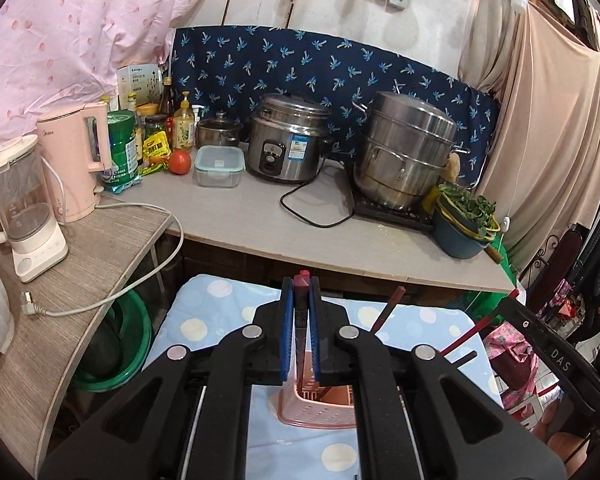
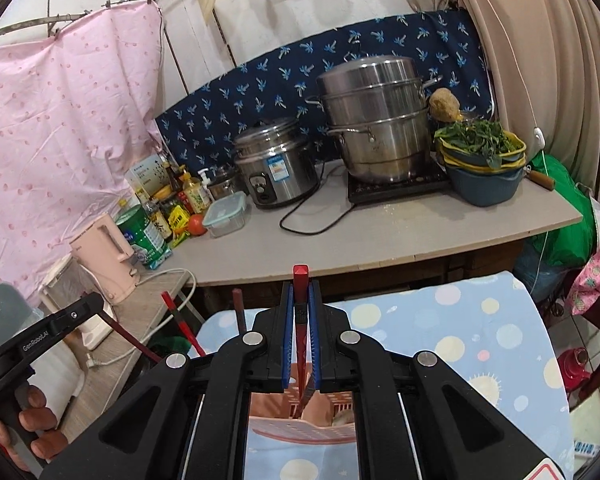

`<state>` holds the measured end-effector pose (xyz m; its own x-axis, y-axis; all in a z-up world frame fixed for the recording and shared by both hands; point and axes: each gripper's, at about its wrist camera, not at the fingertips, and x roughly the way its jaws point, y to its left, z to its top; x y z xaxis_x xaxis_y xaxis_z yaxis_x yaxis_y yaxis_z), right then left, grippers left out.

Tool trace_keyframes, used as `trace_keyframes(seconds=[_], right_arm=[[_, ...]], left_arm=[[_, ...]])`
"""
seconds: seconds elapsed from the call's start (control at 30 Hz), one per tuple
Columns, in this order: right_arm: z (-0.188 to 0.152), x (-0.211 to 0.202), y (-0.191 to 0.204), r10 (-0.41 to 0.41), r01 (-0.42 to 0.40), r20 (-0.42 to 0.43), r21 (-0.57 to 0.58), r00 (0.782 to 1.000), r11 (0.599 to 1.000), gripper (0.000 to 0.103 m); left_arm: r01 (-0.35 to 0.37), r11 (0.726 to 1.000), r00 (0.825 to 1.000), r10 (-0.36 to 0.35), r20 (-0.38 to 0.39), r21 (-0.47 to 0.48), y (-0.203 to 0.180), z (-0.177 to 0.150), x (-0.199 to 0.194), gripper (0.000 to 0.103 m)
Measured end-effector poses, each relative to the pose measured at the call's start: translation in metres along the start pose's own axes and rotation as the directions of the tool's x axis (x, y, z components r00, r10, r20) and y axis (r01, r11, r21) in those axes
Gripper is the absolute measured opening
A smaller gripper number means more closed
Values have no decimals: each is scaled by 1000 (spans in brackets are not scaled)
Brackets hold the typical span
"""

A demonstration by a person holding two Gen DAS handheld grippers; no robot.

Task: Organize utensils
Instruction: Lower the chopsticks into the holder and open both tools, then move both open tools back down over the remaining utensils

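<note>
My left gripper point(image 1: 301, 286) is shut on a dark red chopstick point(image 1: 301, 280) that stands upright between the blue pads, its lower end over a pink perforated utensil holder point(image 1: 316, 412). My right gripper point(image 2: 301, 286) is shut on a red chopstick point(image 2: 301, 276), its tip reaching down into the same pink holder point(image 2: 300, 420). Other red chopsticks lean out beside the grippers in the left wrist view point(image 1: 388, 308) and the right wrist view point(image 2: 180, 324). The holder stands on a blue polka-dot cloth point(image 1: 216, 312).
A grey counter point(image 1: 260, 216) behind holds a rice cooker point(image 1: 286, 140), a steel steamer pot point(image 1: 404, 152), a bowl of greens point(image 1: 464, 220), a pink kettle point(image 1: 76, 160), a blender point(image 1: 24, 208), bottles and a tomato point(image 1: 179, 162). A green basin point(image 1: 112, 360) sits under the side shelf.
</note>
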<state>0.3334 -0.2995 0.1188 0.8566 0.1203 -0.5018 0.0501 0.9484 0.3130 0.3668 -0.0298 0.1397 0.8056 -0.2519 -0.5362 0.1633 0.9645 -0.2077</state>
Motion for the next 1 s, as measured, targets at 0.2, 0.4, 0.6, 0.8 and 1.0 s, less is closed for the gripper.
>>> trace_keyframes(seconds=[0.2,0.4,0.6,0.8,1.0], right_arm=[[-2,-8,-1,-8,8,12,0,1000,1000,13],[-5,-28,2,-5,5,24,-10,1000,1000,22],[-25,-52,3,3,-3,13,-18,1000,1000,28],[-62,-71,0,-10,9,-35,-22,999,1000,30],[-105,-91,-1,-23,20,-88,-33,996,999,30]], left_arm=[[-23,1000,1000,23,1,-7,2,-5,-2,21],[-44,999,999,43,-11,-11,5,-12,-13,28],[-52,999,998,52,-34,0,7,-29,-28,28],[-63,998,996,64,-61,24,9,-60,-44,28],[-66,996,992,72,-105,57,8,-100,-58,28]])
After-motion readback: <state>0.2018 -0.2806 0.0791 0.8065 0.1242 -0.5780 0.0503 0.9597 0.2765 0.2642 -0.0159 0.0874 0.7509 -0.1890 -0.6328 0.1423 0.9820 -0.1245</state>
